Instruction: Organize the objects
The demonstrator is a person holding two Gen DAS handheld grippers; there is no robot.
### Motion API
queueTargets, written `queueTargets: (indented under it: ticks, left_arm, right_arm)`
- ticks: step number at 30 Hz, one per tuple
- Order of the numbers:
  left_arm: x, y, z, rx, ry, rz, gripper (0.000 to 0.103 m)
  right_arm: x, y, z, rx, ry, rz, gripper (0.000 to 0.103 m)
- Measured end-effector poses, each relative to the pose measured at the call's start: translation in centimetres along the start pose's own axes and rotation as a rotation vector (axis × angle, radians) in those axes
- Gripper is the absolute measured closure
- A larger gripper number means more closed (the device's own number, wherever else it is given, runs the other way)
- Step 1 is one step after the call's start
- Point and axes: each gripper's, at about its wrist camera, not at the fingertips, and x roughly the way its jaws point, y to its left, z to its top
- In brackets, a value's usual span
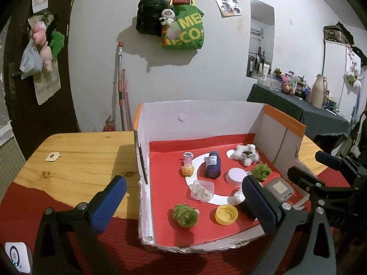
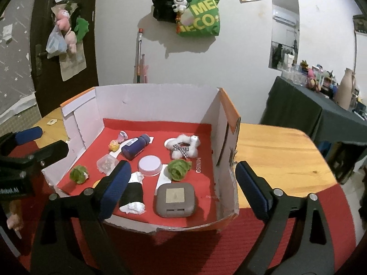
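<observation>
An open cardboard box (image 1: 195,119) (image 2: 149,100) with a red floor holds several small items. Among them are a blue bottle (image 1: 212,163) (image 2: 135,147) lying down, a white plush star (image 1: 245,154) (image 2: 183,147), two green fuzzy balls (image 1: 184,215) (image 2: 177,169), a yellow cap (image 1: 226,214), a white-lidded jar (image 2: 150,165), a clear case (image 1: 203,190), a grey square case (image 2: 176,199) and a black roll (image 2: 132,194) stuffed with tissue. My left gripper (image 1: 183,183) (image 2: 43,141) hovers open over the box's front left. My right gripper (image 2: 182,167) (image 1: 314,167) stands open over its front right. Neither holds anything.
The box sits on a wooden table (image 1: 80,155) partly covered by a red cloth (image 1: 27,197). A small white device (image 1: 18,255) lies at the near left. A cluttered side table (image 2: 298,105) under dark cloth stands far right. A person's hand (image 2: 13,220) shows at the left edge.
</observation>
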Motion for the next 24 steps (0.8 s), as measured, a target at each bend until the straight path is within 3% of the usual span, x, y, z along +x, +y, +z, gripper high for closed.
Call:
queueTargets:
  ticks: [22, 24]
  left_arm:
    - [2.6, -0.3, -1.8, 0.002, 0.068, 0.047, 0.0]
    - [2.8, -0.1, -1.8, -0.012, 0.078, 0.047, 0.0]
  right_arm:
    - [2.1, -0.8, -1.2, 0.019, 0.052, -0.01, 0.009]
    - [2.1, -0.8, -1.2, 0.018, 0.053, -0.008, 0.005]
